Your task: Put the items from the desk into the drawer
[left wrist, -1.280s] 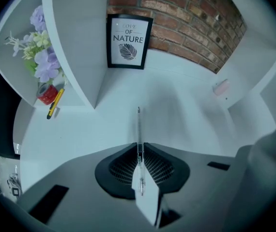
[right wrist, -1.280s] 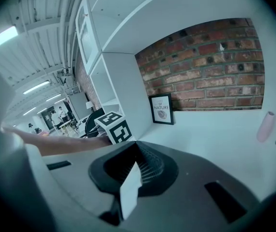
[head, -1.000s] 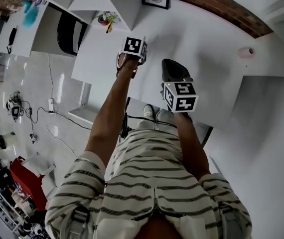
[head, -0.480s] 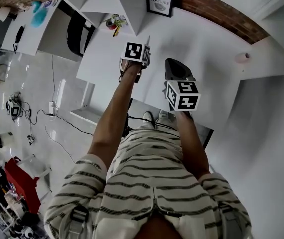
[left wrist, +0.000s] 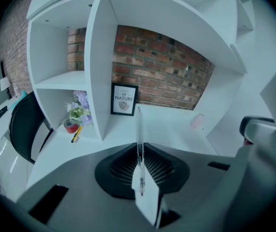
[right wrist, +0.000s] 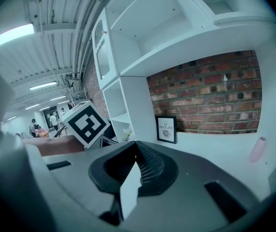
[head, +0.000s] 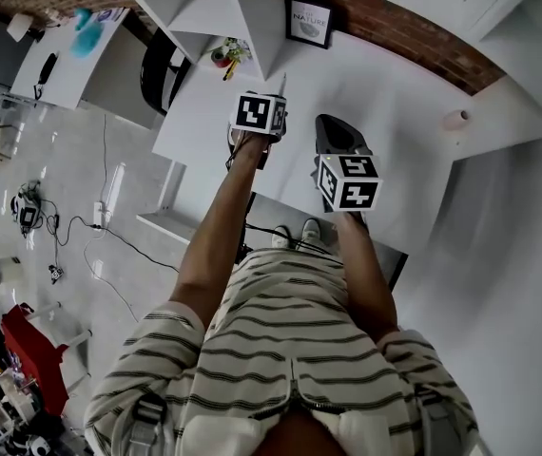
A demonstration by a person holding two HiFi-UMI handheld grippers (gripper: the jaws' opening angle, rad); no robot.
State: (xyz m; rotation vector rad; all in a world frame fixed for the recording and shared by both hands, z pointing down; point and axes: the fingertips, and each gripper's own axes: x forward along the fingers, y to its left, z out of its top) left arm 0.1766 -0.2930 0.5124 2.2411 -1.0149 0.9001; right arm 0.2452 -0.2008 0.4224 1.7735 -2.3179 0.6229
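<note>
My left gripper (left wrist: 139,153) is shut on a clear pen (left wrist: 139,128), which sticks straight out past the jaws, above the white desk (left wrist: 167,124). In the head view the pen's tip (head: 283,82) pokes out beyond the left gripper's marker cube (head: 259,112). My right gripper (right wrist: 137,150) is shut with nothing between its jaws; it hangs over the desk to the right of the left one (head: 338,139). A pink cylinder (head: 456,119) lies on the desk at the far right, apart from both grippers. No drawer shows clearly.
A framed "NATURE" picture (left wrist: 124,99) leans on the brick wall. A red tape roll (left wrist: 71,125), a yellow cutter (left wrist: 77,134) and flowers sit in the shelf nook at left. A black chair (head: 160,65) stands beside the desk. White shelves (right wrist: 176,28) hang overhead.
Both grippers have risen above the desk, the left more than the right, with the pen still in its jaws. The pen now points more towards the wall.
</note>
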